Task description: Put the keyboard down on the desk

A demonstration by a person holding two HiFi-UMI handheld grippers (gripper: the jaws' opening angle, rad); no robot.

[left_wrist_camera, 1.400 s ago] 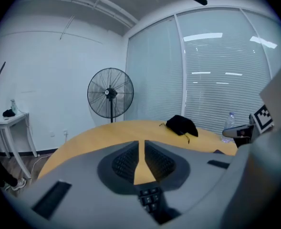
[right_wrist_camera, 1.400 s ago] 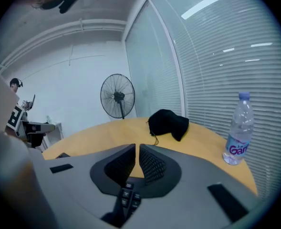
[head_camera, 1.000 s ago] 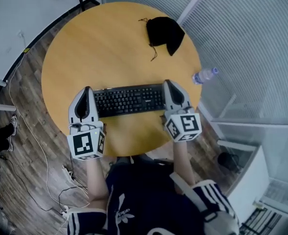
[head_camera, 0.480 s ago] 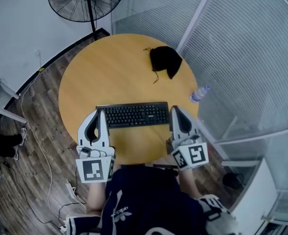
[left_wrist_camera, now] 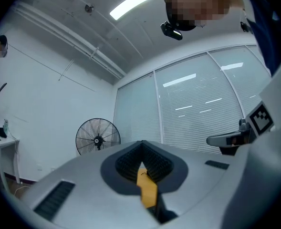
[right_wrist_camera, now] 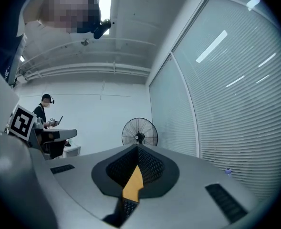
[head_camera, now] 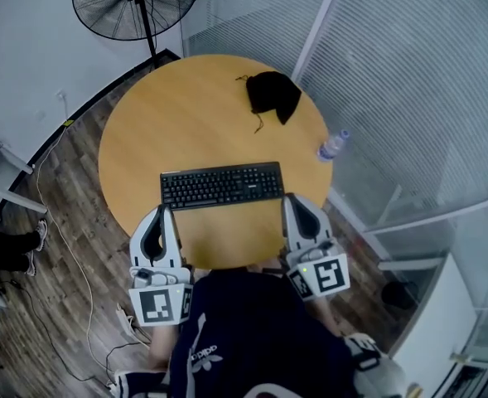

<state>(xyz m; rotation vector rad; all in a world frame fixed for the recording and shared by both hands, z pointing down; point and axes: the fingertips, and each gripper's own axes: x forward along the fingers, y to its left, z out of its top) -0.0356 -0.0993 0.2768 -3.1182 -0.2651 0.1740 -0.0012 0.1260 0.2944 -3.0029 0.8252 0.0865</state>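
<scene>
The left claw (head_camera: 162, 212) is closed with nothing in it; in the left gripper view its two jaws meet at the tip, and only a sliver of orange-brown shows in the slot behind them. The right claw (head_camera: 290, 199) is closed and empty in the same way, jaw against jaw in the right gripper view.

We see the keyboard (head_camera: 221, 185) lying flat on the round wooden table (head_camera: 186, 114), near the edge closest to us, its long side running left to right. Neither claw holds it. From the head view the left claw points at the keyboard's near left corner and the right claw at its near right corner, each tip just beside it. We cannot tell from above whether either tip touches it.

Farther back on the table lies a black pouch (head_camera: 272, 94) with a cord trailing from it, well apart from the keyboard. A clear bottle (head_camera: 332, 146) lies at the table's right rim, by the glass wall with blinds (head_camera: 409, 81). A black fan (head_camera: 134, 2) stands on the wooden floor (head_camera: 70, 181) beyond the table, and cables (head_camera: 61, 247) run across the floor to the left. In the right gripper view a person (right_wrist_camera: 45, 109) sits far off against the white wall.
</scene>
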